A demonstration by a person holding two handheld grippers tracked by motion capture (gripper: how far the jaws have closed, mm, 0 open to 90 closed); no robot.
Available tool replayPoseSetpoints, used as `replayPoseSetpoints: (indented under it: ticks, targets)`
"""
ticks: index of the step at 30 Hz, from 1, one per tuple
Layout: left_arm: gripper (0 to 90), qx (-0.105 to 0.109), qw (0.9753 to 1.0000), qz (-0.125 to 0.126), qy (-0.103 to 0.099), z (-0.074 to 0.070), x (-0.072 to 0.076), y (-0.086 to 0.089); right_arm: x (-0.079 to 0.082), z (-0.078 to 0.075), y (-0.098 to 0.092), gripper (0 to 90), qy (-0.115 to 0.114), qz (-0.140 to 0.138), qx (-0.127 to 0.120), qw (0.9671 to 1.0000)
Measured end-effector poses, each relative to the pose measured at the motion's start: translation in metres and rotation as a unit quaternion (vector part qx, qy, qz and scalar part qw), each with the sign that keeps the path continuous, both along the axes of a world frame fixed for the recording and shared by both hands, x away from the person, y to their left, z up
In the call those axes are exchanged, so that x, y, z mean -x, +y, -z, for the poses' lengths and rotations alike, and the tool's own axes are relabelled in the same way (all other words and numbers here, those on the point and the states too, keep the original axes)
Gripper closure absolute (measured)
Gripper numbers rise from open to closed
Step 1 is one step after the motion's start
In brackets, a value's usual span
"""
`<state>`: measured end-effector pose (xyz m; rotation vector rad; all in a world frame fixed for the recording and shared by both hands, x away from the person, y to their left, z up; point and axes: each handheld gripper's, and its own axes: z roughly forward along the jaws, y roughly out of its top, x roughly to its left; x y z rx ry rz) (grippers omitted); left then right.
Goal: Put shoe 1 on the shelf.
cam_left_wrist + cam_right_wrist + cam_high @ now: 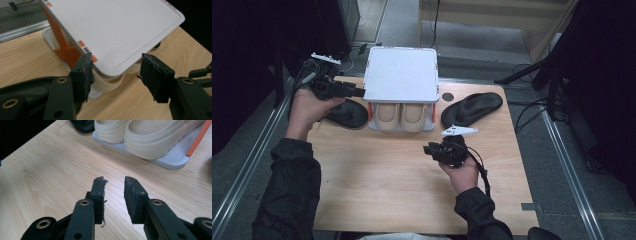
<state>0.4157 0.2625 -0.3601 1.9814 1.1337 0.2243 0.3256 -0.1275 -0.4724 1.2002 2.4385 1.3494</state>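
Nearest the person, the right gripper [430, 149] hangs over bare table [377, 180], jaws a little apart with nothing between them. Farther off, the left gripper [360, 92] stands at the left edge of the white rack [401, 74], jaws wide apart around the corner of its top shelf without clamping it. Two beige shoes [401, 116] sit under that shelf, and a black shoe [346, 113] lies on either side.

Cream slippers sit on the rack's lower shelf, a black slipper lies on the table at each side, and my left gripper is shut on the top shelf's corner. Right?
Not quite. The left gripper is open: in the left gripper view its jaws stand apart on either side of the top shelf corner, not gripping it. The rest holds.
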Motion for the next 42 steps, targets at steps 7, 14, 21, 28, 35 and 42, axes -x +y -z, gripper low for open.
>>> replayPoseSetpoints:
  ticks: [7, 14, 21, 28, 35, 42]
  targets:
    - [43.2, -0.006, 0.9997, -0.023, -0.005, 0.001, 0.011, 0.017, 0.003, -0.004, -0.004, 63.5, -0.004, -0.011, -0.007, 0.9999]
    - [42.6, -0.005, 0.9987, -0.05, -0.012, 0.004, 0.023, 0.038, 0.005, -0.004, -0.01, 53.6, -0.017, -0.027, -0.024, 0.9992]
    - [39.5, -0.015, 0.9969, -0.077, -0.007, 0.015, 0.029, 0.057, 0.006, -0.005, -0.012, 47.6, -0.03, -0.023, -0.021, 0.9991]
    - [45.8, -0.008, 0.9949, -0.1, 0.01, 0.038, 0.027, 0.072, 0.009, -0.005, -0.014, 47.8, -0.029, -0.025, -0.012, 0.9992]
    - [69.8, -0.018, 0.9945, -0.101, 0.02, 0.068, 0.026, 0.076, 0.012, -0.005, -0.016, 48.6, -0.031, -0.026, -0.008, 0.9992]
    - [89.9, -0.03, 0.9938, -0.107, 0.008, 0.096, 0.036, 0.067, 0.013, -0.006, -0.018, 50.0, -0.035, -0.02, -0.005, 0.9992]
